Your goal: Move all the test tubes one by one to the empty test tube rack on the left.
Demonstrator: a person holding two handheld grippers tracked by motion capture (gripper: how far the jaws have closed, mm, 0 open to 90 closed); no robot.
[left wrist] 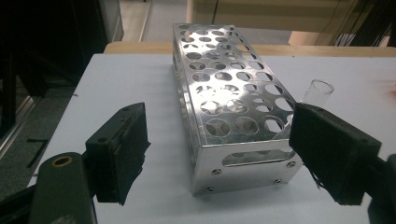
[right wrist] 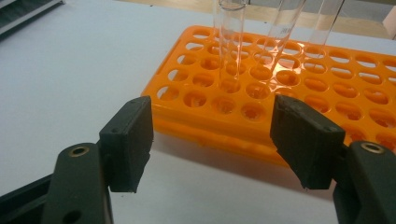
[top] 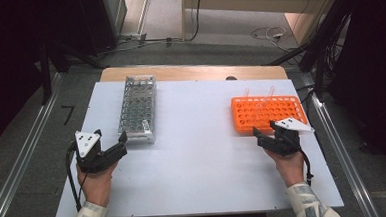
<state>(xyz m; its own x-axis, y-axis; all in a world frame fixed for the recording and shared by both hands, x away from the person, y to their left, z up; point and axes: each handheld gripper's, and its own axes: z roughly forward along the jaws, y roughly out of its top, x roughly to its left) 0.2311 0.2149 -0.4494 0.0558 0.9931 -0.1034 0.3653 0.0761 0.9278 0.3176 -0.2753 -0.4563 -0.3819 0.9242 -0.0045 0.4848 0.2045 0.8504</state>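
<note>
Facing the orange plastic rack (right wrist: 280, 93) mid-frame, the right tool (right wrist: 212, 140) gapes empty; closing carelessly could knock its clear glass tubes (right wrist: 232, 42). The left tool (left wrist: 217, 154), also open, straddles the perforated metal rack (left wrist: 229, 107).

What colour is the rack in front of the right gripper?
Bright orange: the rack shows best in the right gripper view, with clear tubes standing in it.
</note>
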